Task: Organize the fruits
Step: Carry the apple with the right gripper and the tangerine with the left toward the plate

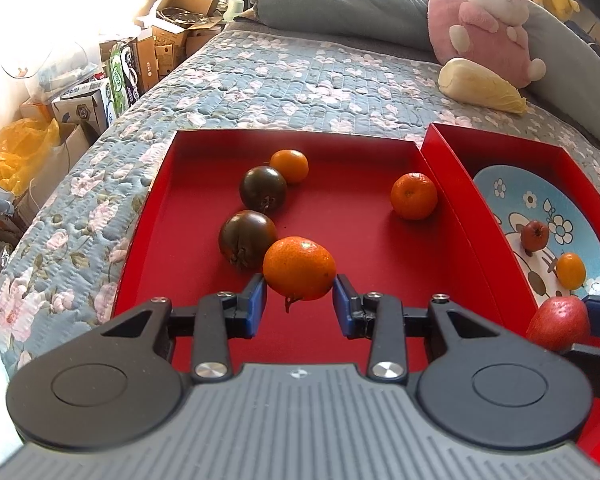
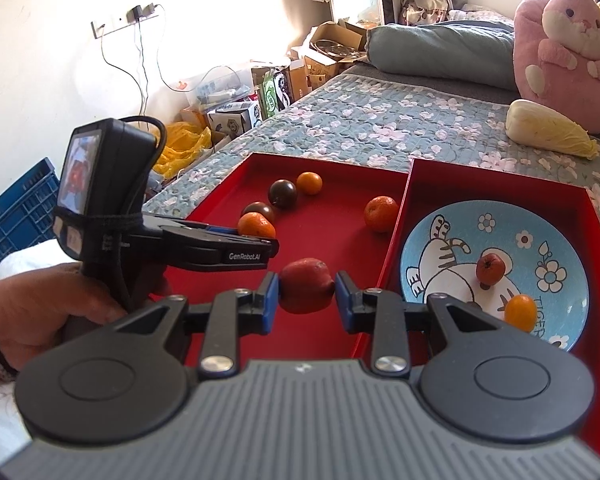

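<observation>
My left gripper (image 1: 299, 292) is shut on an orange tangerine (image 1: 299, 267) above the left red tray (image 1: 340, 220). In that tray lie two dark tomatoes (image 1: 263, 189) (image 1: 247, 239), a small tangerine (image 1: 289, 165) and another tangerine (image 1: 414, 195) by the right wall. My right gripper (image 2: 306, 290) is shut on a red fruit (image 2: 306, 285), which shows in the left wrist view as a red fruit (image 1: 558, 322) at the lower right. The right red tray (image 2: 500, 178) holds a blue cartoon plate (image 2: 452, 240) carrying a small red fruit (image 2: 491, 268) and a small orange fruit (image 2: 520, 312).
Both trays sit on a floral quilt (image 1: 280, 80) on a bed. A napa cabbage (image 1: 480, 86) and a pink plush rabbit (image 1: 488, 20) lie behind the trays. Cardboard boxes (image 1: 172, 32) and yellow bags (image 1: 16, 152) crowd the floor left of the bed. A hand (image 2: 40, 312) holds the left gripper's handle.
</observation>
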Demonstrator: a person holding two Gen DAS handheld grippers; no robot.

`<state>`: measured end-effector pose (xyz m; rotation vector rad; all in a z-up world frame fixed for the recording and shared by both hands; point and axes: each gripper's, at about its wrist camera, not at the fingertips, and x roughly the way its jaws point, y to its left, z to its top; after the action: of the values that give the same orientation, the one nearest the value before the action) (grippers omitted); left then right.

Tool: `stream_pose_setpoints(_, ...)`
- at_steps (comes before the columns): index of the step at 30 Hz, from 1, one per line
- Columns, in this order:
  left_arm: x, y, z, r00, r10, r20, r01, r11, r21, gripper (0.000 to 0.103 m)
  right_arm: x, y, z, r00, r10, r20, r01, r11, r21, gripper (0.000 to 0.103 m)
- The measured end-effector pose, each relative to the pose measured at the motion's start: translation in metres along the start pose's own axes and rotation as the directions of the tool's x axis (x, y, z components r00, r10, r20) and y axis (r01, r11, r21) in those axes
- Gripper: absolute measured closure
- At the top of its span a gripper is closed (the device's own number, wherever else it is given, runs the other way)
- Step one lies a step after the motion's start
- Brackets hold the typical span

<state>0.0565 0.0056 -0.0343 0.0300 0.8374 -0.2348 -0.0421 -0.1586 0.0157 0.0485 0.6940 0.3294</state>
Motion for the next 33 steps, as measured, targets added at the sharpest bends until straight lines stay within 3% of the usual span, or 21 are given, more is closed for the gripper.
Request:
stream_pose_setpoints(15, 0.002, -0.006, 0.0, 1.0, 0.002, 0.002, -0.002, 1.0, 0.023, 0.061, -0.002, -0.007, -0.003, 1.0, -0.009, 0.007, 0.009, 1.0, 0.02, 0.069)
stream_pose_setpoints(33, -0.006, -0.024, 0.001, 0.999, -0.016, 0.031, 0.015, 0.998, 0.062, 0.061, -0.013, -0.046, -0.016, 0.998, -0.056, 0.03, 0.053, 0.994, 0.097, 0.069)
